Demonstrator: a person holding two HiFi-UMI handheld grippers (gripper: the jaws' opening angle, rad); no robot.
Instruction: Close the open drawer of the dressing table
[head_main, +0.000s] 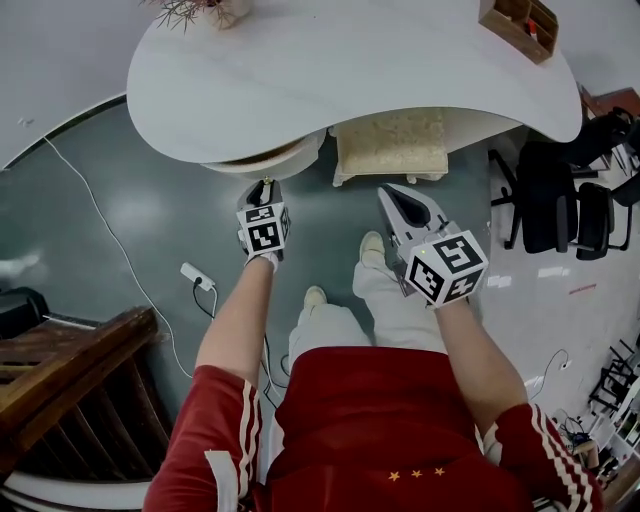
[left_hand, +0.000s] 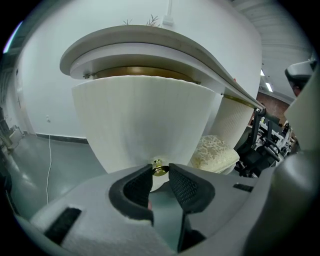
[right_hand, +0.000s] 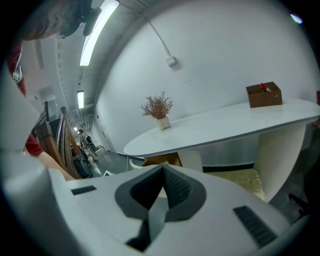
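Note:
The white dressing table (head_main: 350, 70) has a curved, ribbed drawer (head_main: 268, 158) standing out from under its left end. In the left gripper view the drawer front (left_hand: 140, 120) fills the middle, and wood shows inside its top. The small gold knob (left_hand: 159, 168) sits between the tips of my left gripper (left_hand: 160, 171), and both pads rest against it. From the head view my left gripper (head_main: 264, 186) is right at the drawer front. My right gripper (head_main: 390, 192) hangs in the air over the floor in front of the stool, shut and empty; its pads (right_hand: 175, 185) meet at the tips.
A stool with a cream lace cushion (head_main: 392, 145) is tucked under the table, right of the drawer. Black chairs (head_main: 570, 195) stand at the right. A power strip (head_main: 197, 276) and cable lie on the floor at left, near a wooden railing (head_main: 70, 380). A wooden box (head_main: 518, 22) sits on the tabletop.

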